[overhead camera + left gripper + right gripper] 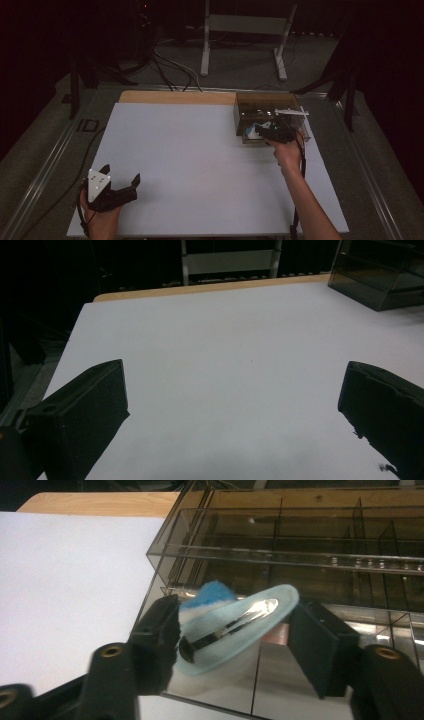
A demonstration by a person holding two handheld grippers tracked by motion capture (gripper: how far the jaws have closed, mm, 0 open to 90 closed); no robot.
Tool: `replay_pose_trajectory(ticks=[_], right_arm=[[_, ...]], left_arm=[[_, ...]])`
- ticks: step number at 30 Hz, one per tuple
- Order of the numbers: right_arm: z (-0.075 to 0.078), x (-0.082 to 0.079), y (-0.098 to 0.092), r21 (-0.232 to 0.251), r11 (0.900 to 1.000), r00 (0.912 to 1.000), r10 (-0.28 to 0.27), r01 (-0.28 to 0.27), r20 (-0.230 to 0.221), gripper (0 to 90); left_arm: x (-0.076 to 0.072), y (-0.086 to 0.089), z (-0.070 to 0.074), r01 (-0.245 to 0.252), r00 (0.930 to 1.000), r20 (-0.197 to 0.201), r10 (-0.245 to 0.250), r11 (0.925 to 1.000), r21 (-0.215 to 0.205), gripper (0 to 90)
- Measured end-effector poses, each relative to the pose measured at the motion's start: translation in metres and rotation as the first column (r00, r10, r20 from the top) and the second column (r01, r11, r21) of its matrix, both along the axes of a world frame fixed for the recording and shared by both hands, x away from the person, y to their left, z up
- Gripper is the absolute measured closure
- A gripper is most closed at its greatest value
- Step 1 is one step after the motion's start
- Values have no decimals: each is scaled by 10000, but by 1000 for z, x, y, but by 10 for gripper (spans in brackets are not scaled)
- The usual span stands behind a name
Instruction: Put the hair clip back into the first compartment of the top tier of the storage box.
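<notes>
- We hold a pale blue felt hair clip (pixel 235 627) crosswise in the right gripper (pixel 235 640), whose two black jaws press its two ends, the metal clasp facing up.
- Behind the clip, tucked by the left-hand finger (pixel 160 630), sits a darker blue fuzzy piece (pixel 214 591); we cannot tell whether it belongs to the clip.
- Just beyond and below the fingertips stands the smoky clear compartment box (pixel 320 555), so we judge the step is placing the clip into it.
- Next, we should lower the clip over one compartment before parting the jaws.
- Our left gripper (pixel 235 405) rests idle over the white sheet (pixel 225 365), jaws wide apart, nothing between.
</notes>
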State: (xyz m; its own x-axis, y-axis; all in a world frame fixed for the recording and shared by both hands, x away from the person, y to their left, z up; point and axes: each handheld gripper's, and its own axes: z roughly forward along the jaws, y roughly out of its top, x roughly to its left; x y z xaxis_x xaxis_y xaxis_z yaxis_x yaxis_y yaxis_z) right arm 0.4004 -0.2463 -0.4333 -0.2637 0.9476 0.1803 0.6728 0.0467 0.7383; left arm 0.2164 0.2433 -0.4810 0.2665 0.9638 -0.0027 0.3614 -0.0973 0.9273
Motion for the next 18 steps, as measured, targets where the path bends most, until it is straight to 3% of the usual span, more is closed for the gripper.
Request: replay_pose_trajectory(ticks=[2, 4, 10, 15, 18], right_arm=[[0, 0, 0, -11, 10000, 10000, -11, 11, 13, 415], [0, 3, 1, -14, 10000, 10000, 32, -32, -12, 492], [0, 6, 0, 410, 9988, 9996, 258, -252, -137, 600], [1, 7, -1, 504, 9982, 9991, 325, -311, -274, 619], [2, 9, -1, 188, 9998, 9998, -40, 44, -211, 549]], left_arm=[[0, 0, 0, 1, 10000, -3, -1, 10000, 1, 11], [0, 0, 0, -3, 10000, 0, 3, 10000, -4, 11], [0, 0, 0, 6, 10000, 2, -6, 10000, -13, 11], [0, 0, 0, 2, 10000, -2, -2, 10000, -5, 11], [0, 0, 0, -37, 10000, 32, 37, 10000, -37, 11]])
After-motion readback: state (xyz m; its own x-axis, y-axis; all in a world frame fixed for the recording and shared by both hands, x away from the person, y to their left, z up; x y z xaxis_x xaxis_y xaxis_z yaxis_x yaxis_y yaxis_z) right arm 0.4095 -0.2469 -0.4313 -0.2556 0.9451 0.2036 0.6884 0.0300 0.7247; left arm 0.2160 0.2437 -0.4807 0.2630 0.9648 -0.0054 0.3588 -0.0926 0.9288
